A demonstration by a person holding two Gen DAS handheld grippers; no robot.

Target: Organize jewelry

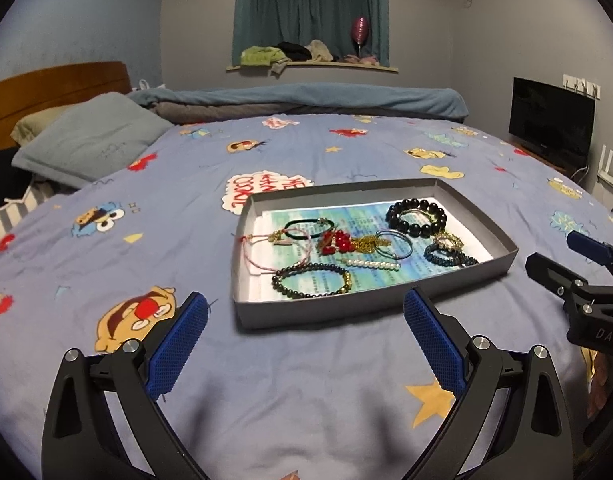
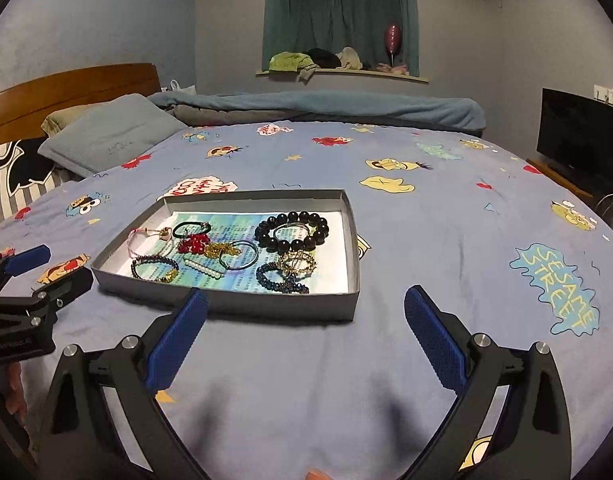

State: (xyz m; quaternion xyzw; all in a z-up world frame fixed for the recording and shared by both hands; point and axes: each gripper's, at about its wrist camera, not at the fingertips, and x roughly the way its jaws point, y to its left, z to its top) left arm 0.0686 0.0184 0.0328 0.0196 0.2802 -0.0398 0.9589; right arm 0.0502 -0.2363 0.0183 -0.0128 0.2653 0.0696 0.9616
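A shallow grey box (image 1: 346, 312) (image 2: 234, 300) lies on the blue cartoon bedsheet and holds several pieces of jewelry on a printed sheet. In it are a big black bead bracelet (image 1: 416, 218) (image 2: 292, 232), a red bead piece (image 1: 336, 242) (image 2: 192, 244), a pearl strand (image 1: 372, 264) (image 2: 204, 270), a silver bangle (image 1: 394, 242) (image 2: 240, 256), a pink cord bracelet (image 1: 266, 252) (image 2: 144, 240) and a dark bead bracelet (image 1: 310, 280) (image 2: 152, 270). My left gripper (image 1: 306, 320) is open and empty, just in front of the box. My right gripper (image 2: 306, 320) is open and empty, in front of the box's right corner.
The right gripper shows at the right edge of the left wrist view (image 1: 578, 280); the left gripper shows at the left edge of the right wrist view (image 2: 30, 280). Pillows (image 1: 86, 136) and a headboard (image 1: 46, 88) lie far left, a folded blanket (image 1: 298, 98) across the back, a TV (image 1: 550, 120) right.
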